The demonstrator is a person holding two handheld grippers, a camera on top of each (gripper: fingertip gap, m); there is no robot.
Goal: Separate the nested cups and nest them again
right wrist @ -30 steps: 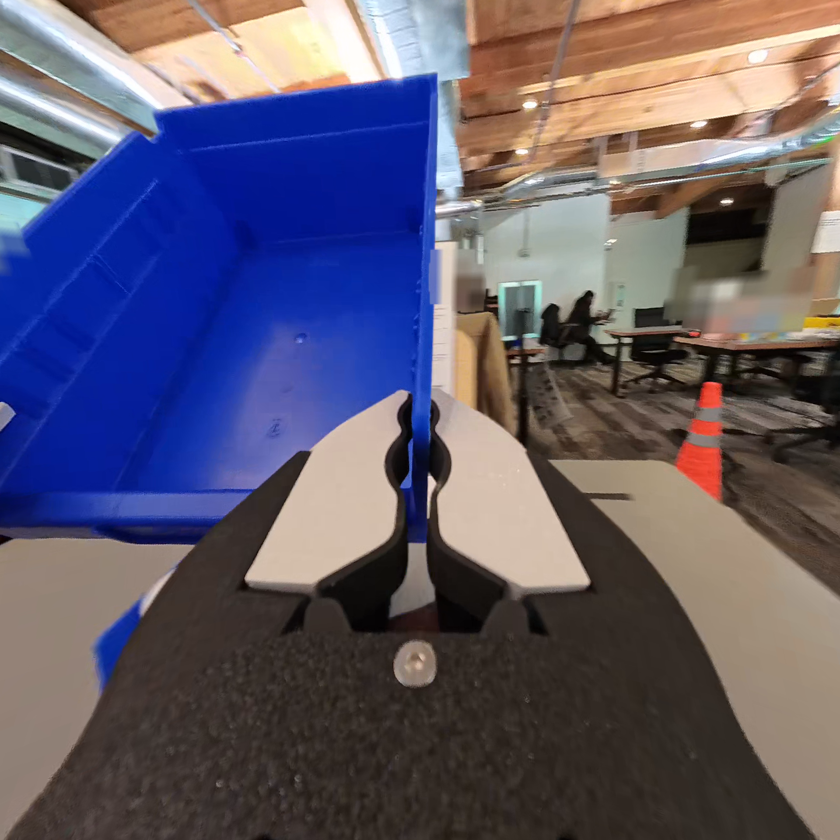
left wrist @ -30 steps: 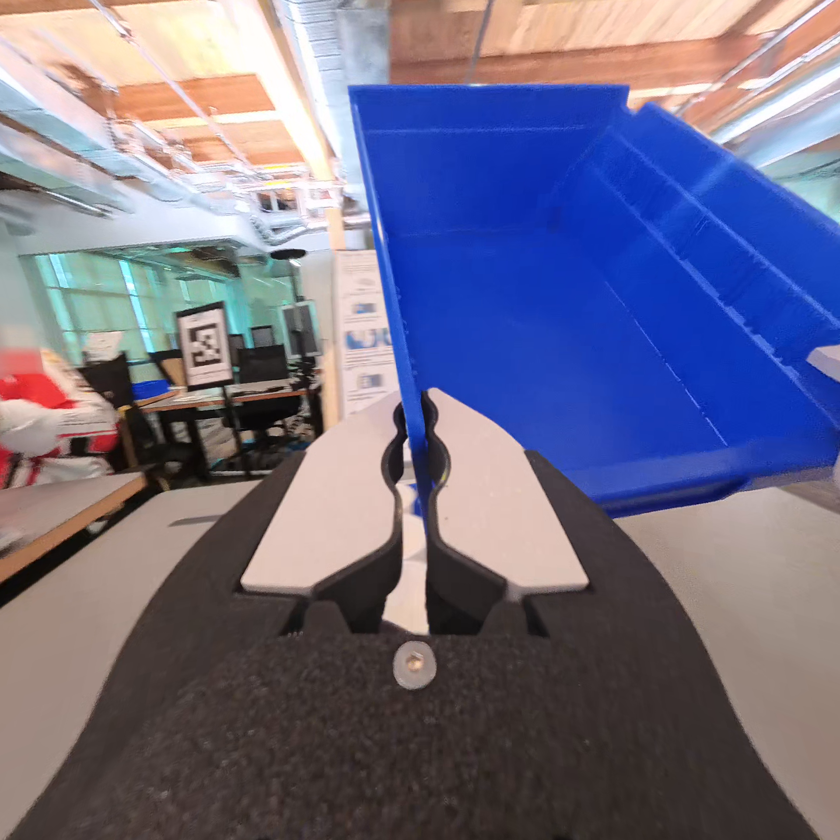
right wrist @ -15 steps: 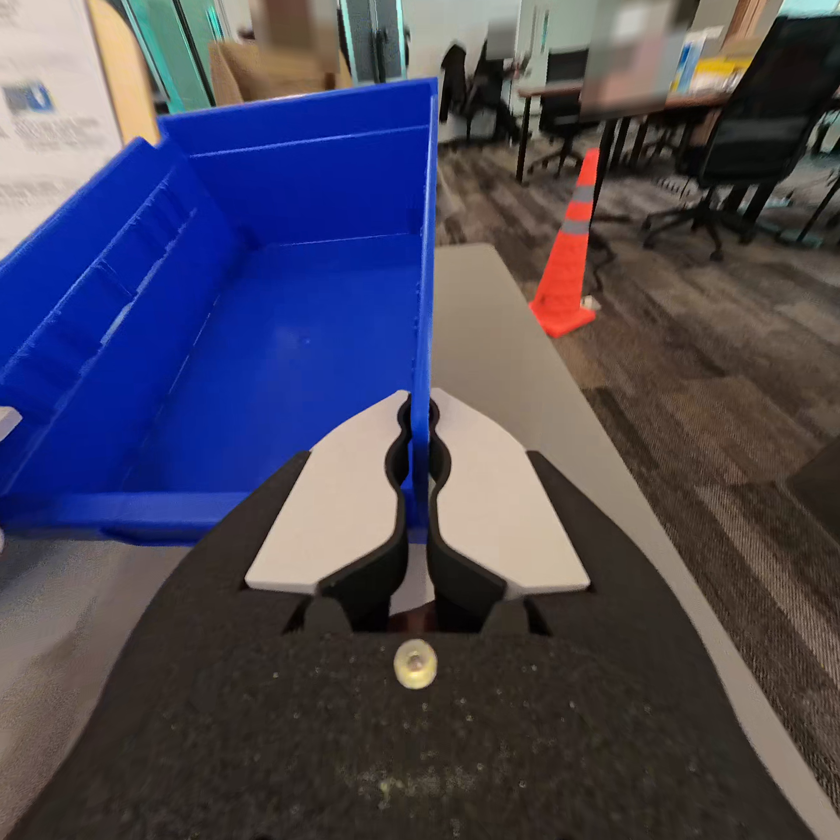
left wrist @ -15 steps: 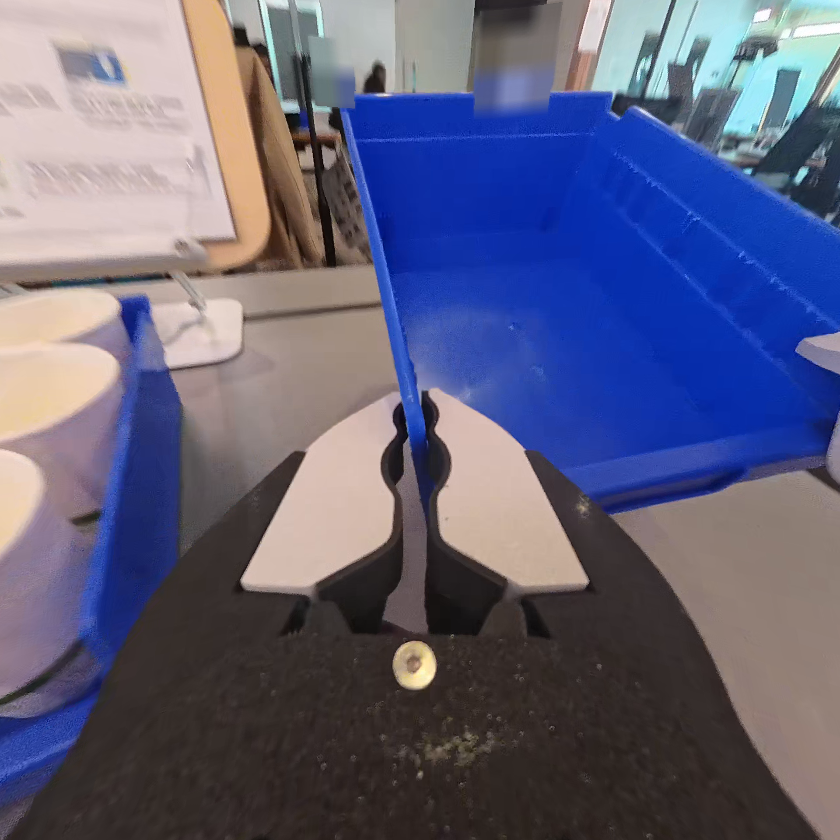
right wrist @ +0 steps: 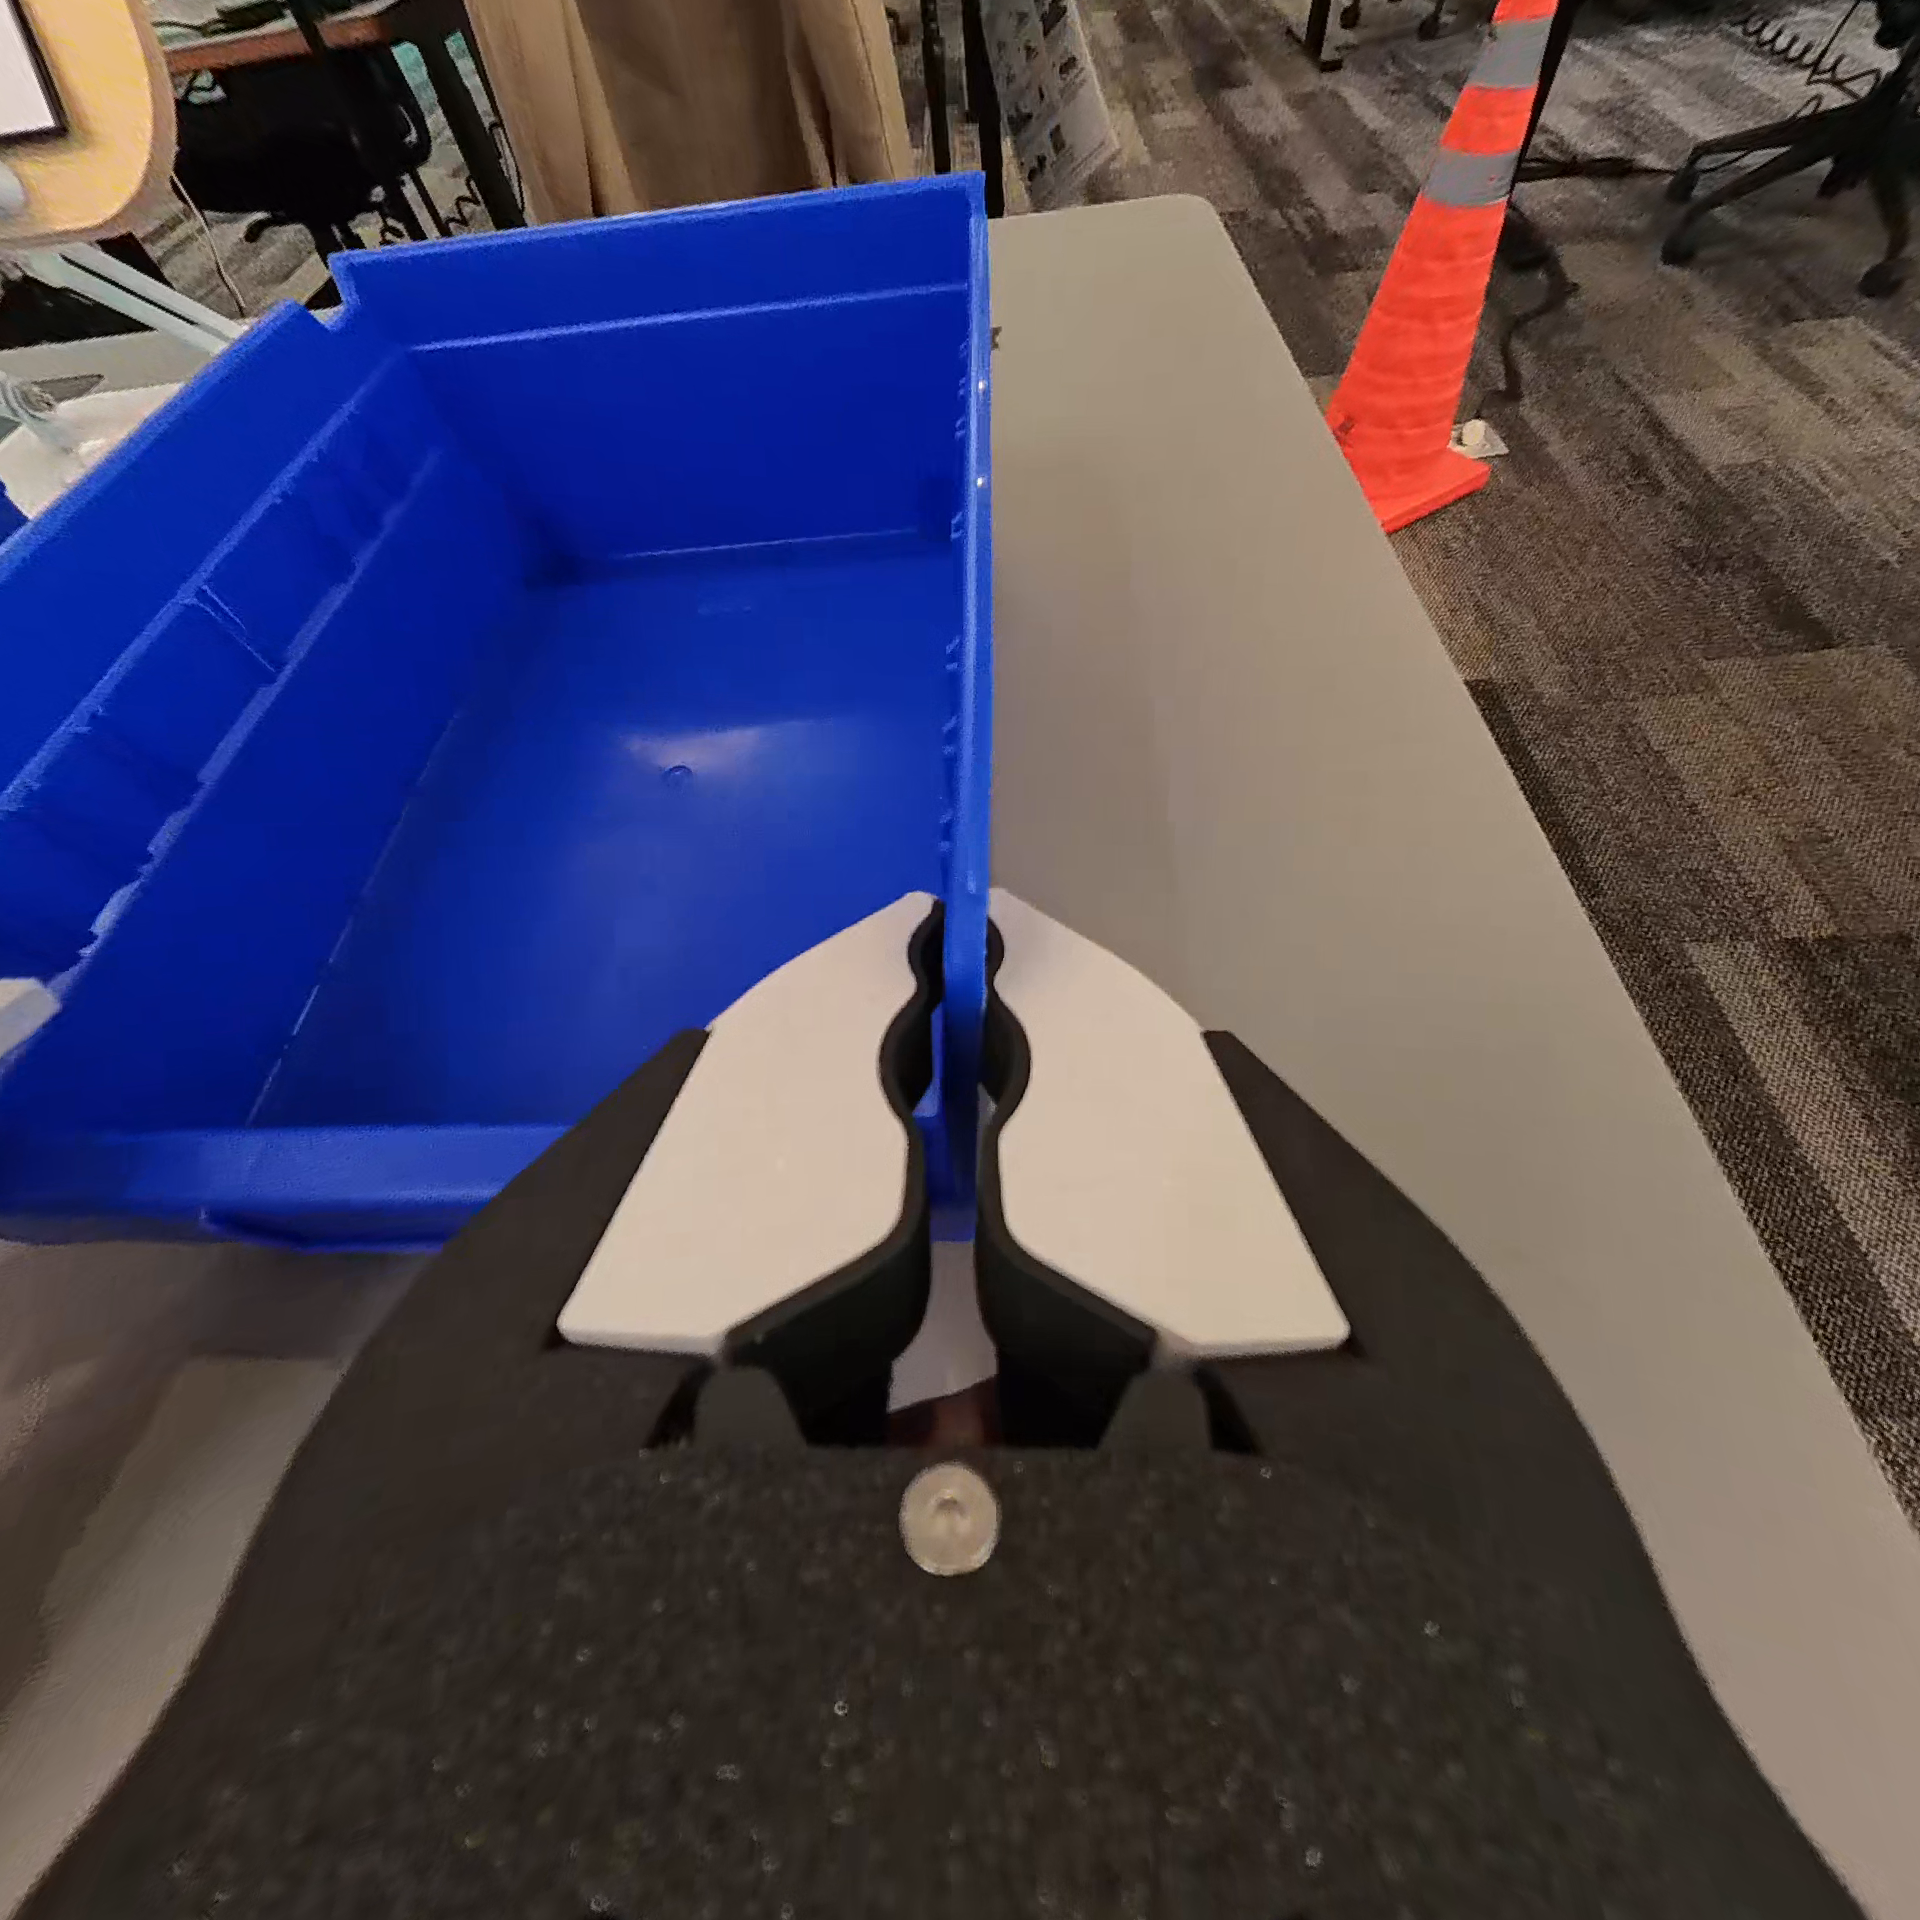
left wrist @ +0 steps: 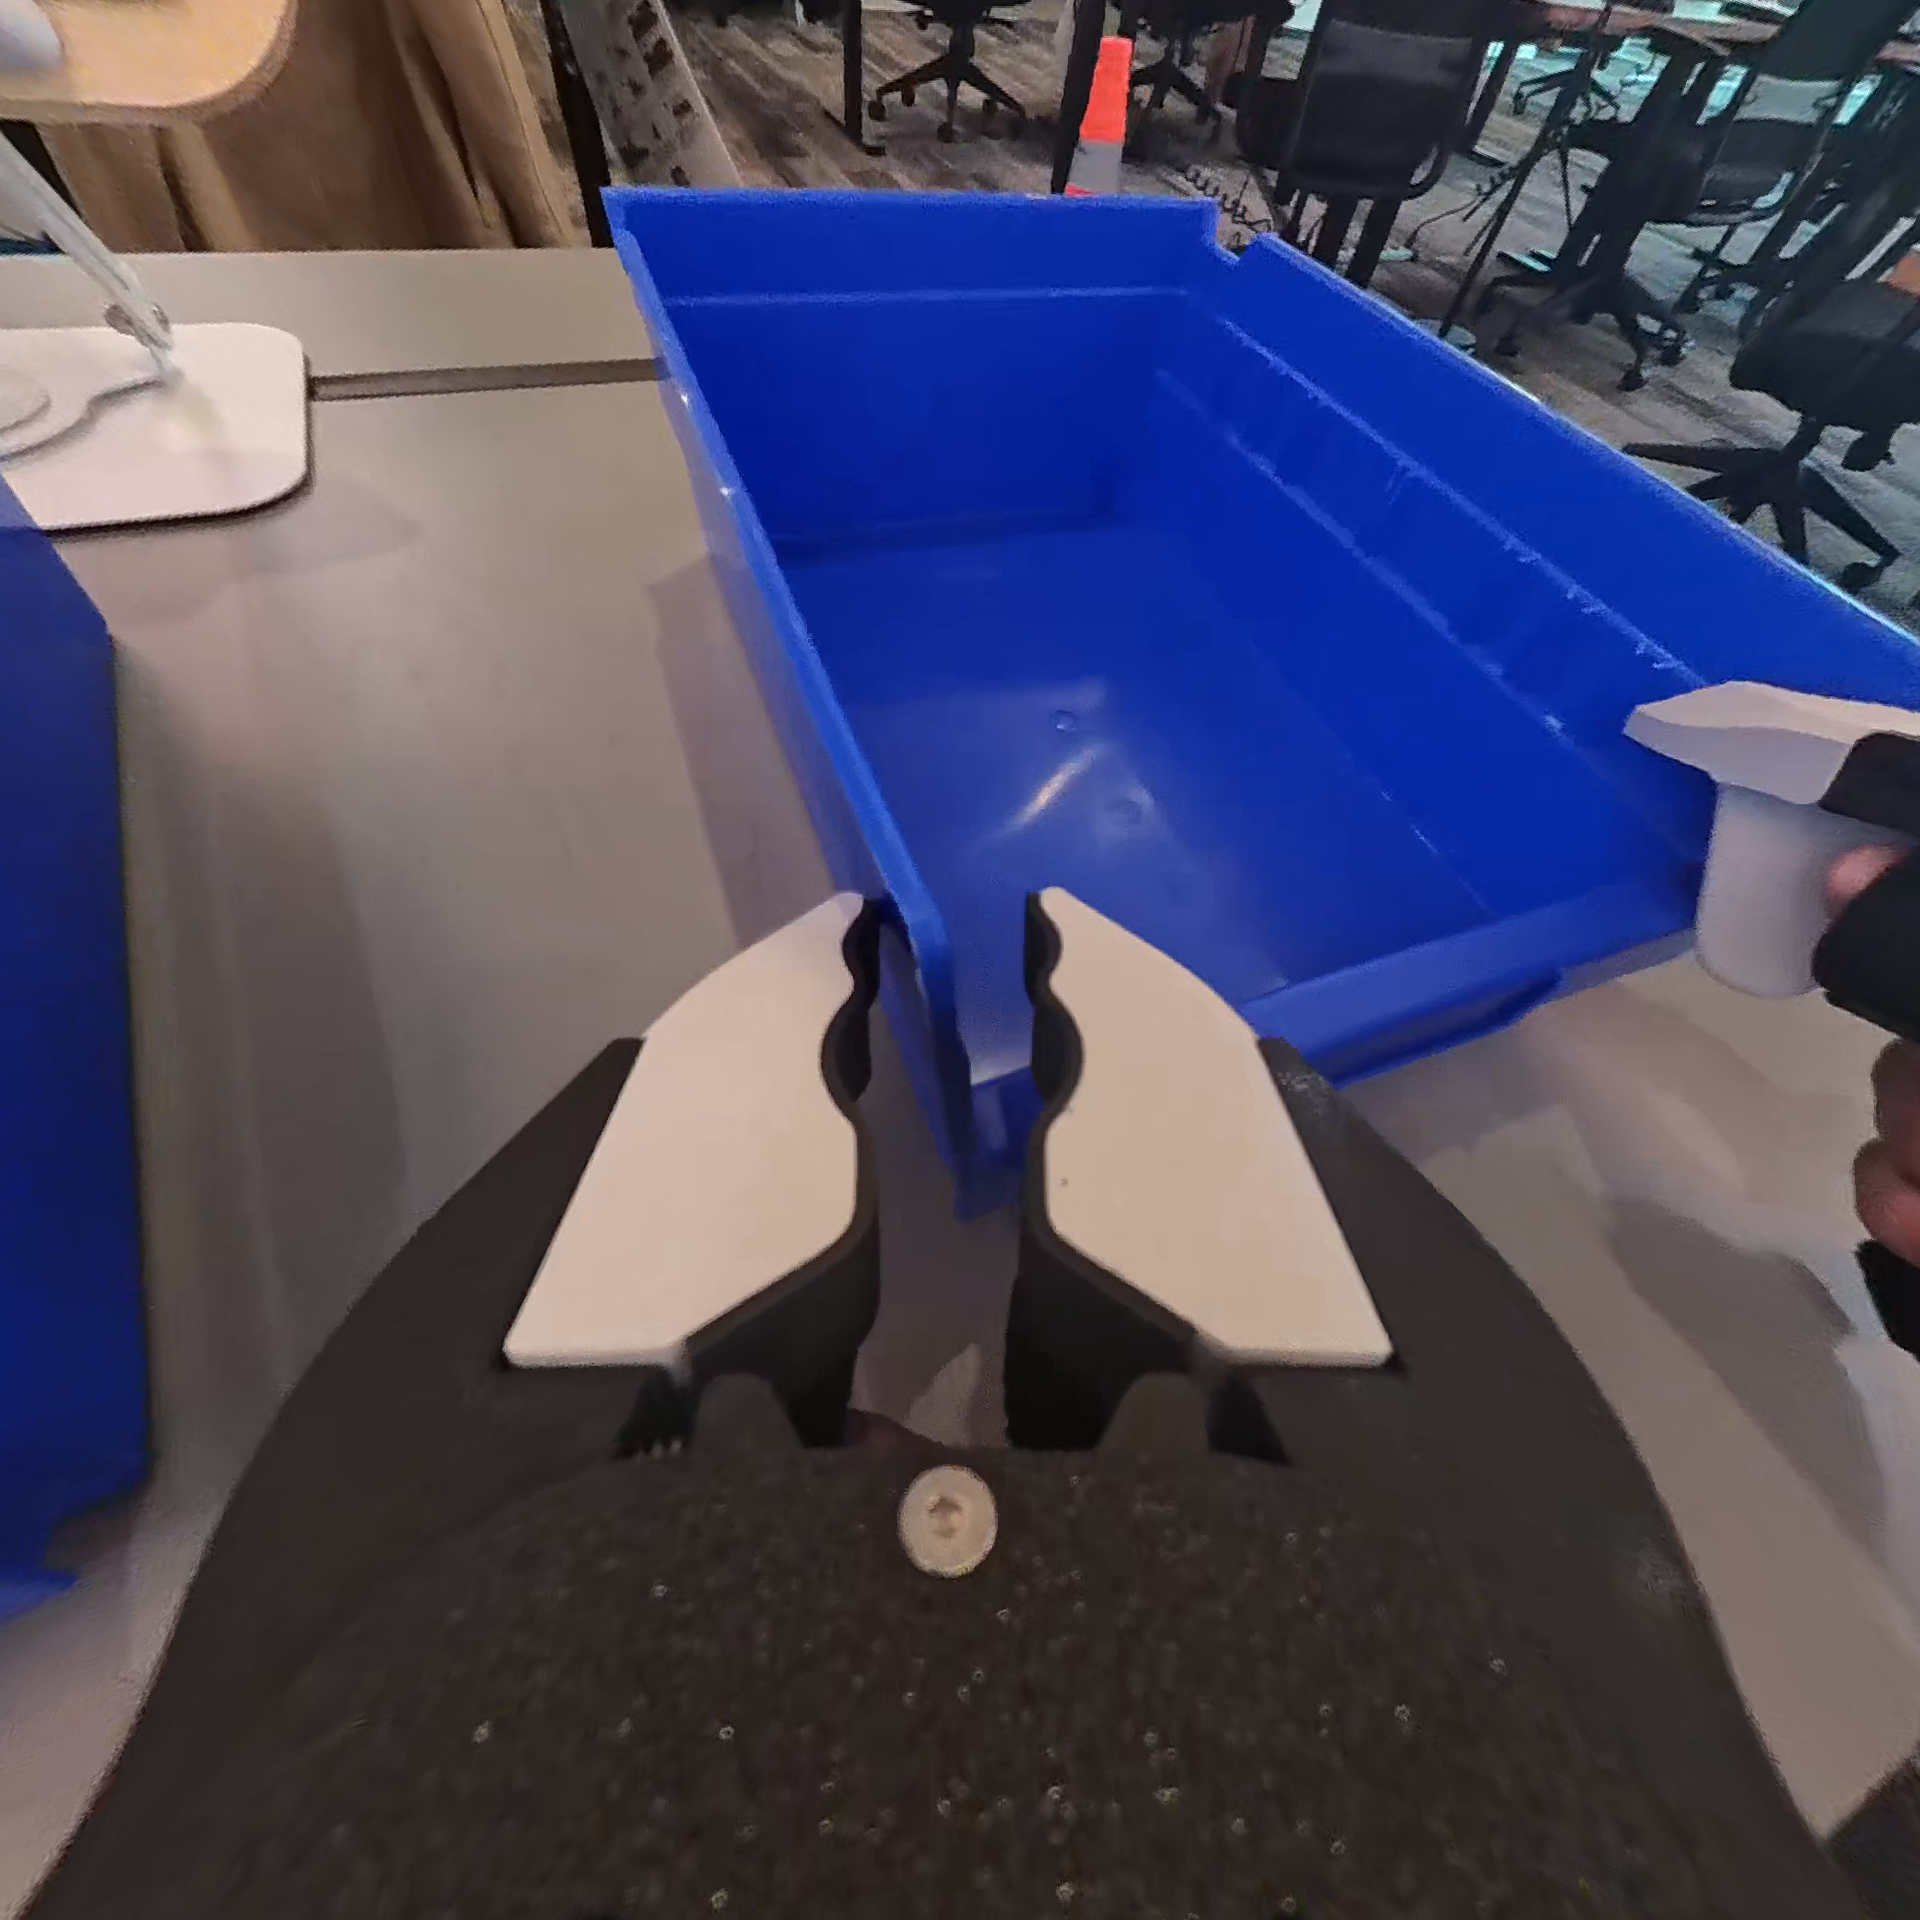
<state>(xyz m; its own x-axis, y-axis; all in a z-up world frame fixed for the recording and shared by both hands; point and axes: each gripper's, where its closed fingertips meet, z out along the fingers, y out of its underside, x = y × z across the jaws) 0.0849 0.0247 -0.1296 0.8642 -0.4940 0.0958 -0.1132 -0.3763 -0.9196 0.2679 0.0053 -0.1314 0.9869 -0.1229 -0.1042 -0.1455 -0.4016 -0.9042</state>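
Since the earlier frames the blue bin (left wrist: pixel 1195 665) has come down from a raised, tipped attitude to sit flat on the grey counter (left wrist: pixel 416 779), and the left tongs (left wrist: pixel 951 935) have opened; half a second ago they were clamped on the bin's wall.

Left tongs: jaws apart, straddling the near left wall of the bin, with a clear gap on the inner side; nothing gripped. Right tongs (right wrist: pixel 961 940): closed on the bin's right wall, which passes between the two fingers. In the left wrist view the right tongs show at the far right edge, with part of the person's hand (left wrist: pixel 1870 935) behind them.

Judgement: the two-sided hold was for carrying the bin level; with it now seated on the counter, the left side is letting go first and the right is likely to follow.

Task items: no cups appear in either current view. The bin is empty. A second blue bin (left wrist: pixel 62 935) stands at the left edge of the left wrist view, its contents out of sight.

Edges and room: the bin's right wall runs near the counter's right edge, beyond which lie carpet and an orange cone (right wrist: pixel 1444 301). Bare counter lies between the two bins and in front of the empty one. A white stand base (left wrist: pixel 166 426) sits at the far left. The left tongs can draw straight back without fouling anything
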